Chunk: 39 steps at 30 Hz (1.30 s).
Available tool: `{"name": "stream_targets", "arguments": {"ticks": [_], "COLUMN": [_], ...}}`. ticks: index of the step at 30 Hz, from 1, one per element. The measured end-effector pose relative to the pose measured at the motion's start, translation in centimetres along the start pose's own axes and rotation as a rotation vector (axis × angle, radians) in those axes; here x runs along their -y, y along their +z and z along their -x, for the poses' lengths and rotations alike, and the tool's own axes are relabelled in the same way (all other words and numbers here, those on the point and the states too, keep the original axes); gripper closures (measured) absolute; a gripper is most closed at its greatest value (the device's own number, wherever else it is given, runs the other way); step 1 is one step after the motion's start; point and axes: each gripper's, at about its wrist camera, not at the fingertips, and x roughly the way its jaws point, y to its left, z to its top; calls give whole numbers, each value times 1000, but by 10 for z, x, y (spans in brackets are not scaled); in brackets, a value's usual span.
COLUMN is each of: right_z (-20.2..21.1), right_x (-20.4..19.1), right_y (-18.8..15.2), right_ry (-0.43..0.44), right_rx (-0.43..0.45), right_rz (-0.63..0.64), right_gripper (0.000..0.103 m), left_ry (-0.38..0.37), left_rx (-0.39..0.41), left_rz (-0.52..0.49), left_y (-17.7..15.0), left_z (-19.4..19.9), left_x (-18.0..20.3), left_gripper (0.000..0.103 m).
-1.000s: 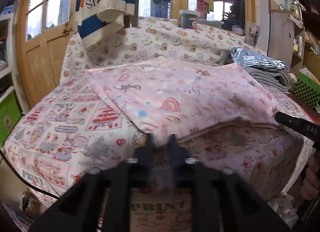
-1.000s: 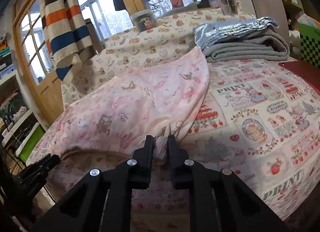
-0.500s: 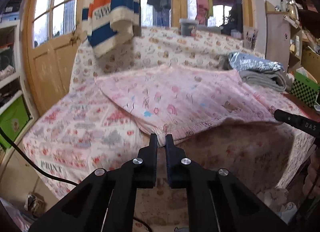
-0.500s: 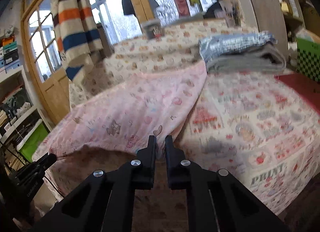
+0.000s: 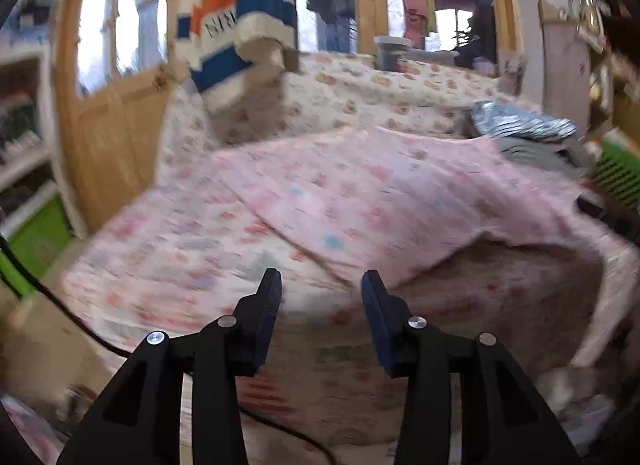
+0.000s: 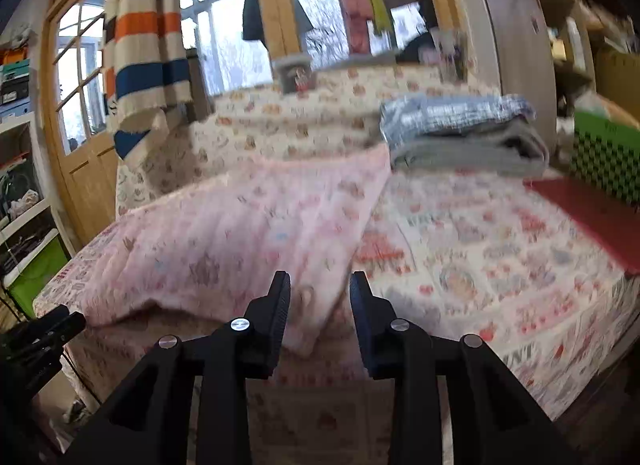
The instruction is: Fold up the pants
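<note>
Both views are motion-blurred, so fine detail is lost.

Left gripper (image 5: 321,289): black, two-finger, jaws wide apart w/ nothing between them. It hangs at the near edge of the bench (image 5: 172,257), which is covered w/ a white cloth printed in red and pink. The pale pink printed cotton pants (image 5: 360,201) lie spread across the bench top, from centre to the right. Their near hem is lifted off the cloth on the right side, w/ a dark shadowed gap under it. The right finger tip sits just beside the hem's near corner; whether they touch can't be told.

Right gripper (image 6: 320,289): also black, jaws wide, holding nothing. In this view the pants (image 6: 256,233) cover the left half of the bench (image 6: 480,249), and their near right corner droops over the bench edge, showing between the two fingers but not pinched. The left gripper (image 6: 44,329) shows at the far left, by the pants' other near corner.

Far right on the bench: a folded grey garment stack w/ a silvery piece on top (image 6: 464,133). Near right edge: a flat red board (image 6: 592,217), w/ a green checkered box (image 6: 608,153) beyond it. A striped orange, blue and cream knit (image 6: 144,37) hangs far left, in front of the wooden-framed windows (image 6: 76,77). A grey cup (image 6: 292,73) stands at the far edge, centre. A black cable (image 5: 72,317) runs along the left side of the left-wrist view.
</note>
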Motion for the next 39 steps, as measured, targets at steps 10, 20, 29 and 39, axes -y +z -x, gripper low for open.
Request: {"name": "stream_targets", "arguments": {"ticks": [10, 20, 29, 39], "right_z": [-15, -36, -58, -61], "right_x": [-83, -179, -200, -184], "right_y": [13, -29, -52, -38], "right_ry": [358, 530, 435, 435], "right_rx": [13, -5, -40, -26], "right_rz": [144, 338, 427, 379], "right_gripper": [71, 71, 71, 95], "left_ry": [159, 238, 226, 203], "left_rx": [49, 43, 26, -1], "left_rz": [95, 204, 220, 180], "left_y": [0, -7, -14, 7], "left_z": [3, 4, -3, -19], "left_x": [-55, -103, -110, -110], "left_gripper": [56, 56, 56, 55]}}
